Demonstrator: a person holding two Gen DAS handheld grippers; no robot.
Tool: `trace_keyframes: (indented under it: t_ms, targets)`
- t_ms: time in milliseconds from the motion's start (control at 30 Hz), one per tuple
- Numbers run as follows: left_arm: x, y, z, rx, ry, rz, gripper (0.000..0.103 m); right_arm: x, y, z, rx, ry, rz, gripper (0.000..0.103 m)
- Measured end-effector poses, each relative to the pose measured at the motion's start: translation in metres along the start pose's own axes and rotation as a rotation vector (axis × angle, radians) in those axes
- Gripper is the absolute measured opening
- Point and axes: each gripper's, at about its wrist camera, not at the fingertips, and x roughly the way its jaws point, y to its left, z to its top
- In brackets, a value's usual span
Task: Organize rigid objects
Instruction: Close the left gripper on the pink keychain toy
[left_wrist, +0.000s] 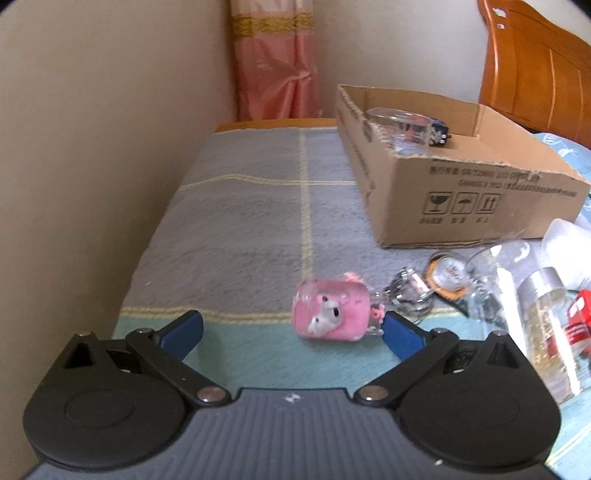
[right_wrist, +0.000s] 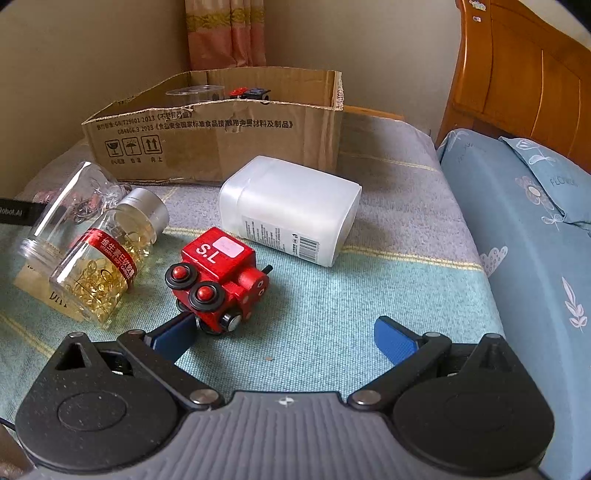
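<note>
My left gripper (left_wrist: 291, 328) is open and empty, low over the checked cloth. A small pink jar with a white animal figure (left_wrist: 330, 312) lies on its side between the fingertips, close to the right one, blurred. An open cardboard box (left_wrist: 458, 192) stands behind it, holding a clear glass cup (left_wrist: 406, 129) and a dark toy car (left_wrist: 441, 133). My right gripper (right_wrist: 284, 330) is open and empty. A red toy train (right_wrist: 218, 277) lies just ahead of its left fingertip. A white plastic container (right_wrist: 291, 206) lies behind the train, in front of the box (right_wrist: 221, 136).
A clear bottle of yellow capsules with a silver cap (right_wrist: 107, 254) and an empty clear jar (right_wrist: 70, 206) lie left of the train. A metal clip and a round cap (left_wrist: 447, 275) lie near the pink jar. A wall runs along the left; a blue pillow (right_wrist: 524, 229) and wooden headboard (right_wrist: 524, 81) are right.
</note>
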Motion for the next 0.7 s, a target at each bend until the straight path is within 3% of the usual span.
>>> trace_keyframes:
  t_ms: [200, 367, 400, 700]
  targets:
    - [0.000, -0.002, 0.000, -0.014, -0.030, -0.023, 0.095, 0.000, 0.000, -0.001, 0.003, -0.013, -0.003, 0.103]
    - [0.004, -0.007, 0.004, -0.007, -0.032, -0.065, 0.063, 0.001, 0.001, -0.002, 0.004, -0.015, -0.004, 0.103]
    - [0.003, -0.007, 0.004, 0.000, -0.036, -0.068, 0.060, 0.001, 0.001, -0.001, 0.007, -0.014, -0.006, 0.103]
    - [0.001, -0.008, 0.002, 0.014, -0.043, -0.080, 0.059, 0.005, 0.025, 0.007, -0.054, 0.005, 0.054, 0.103]
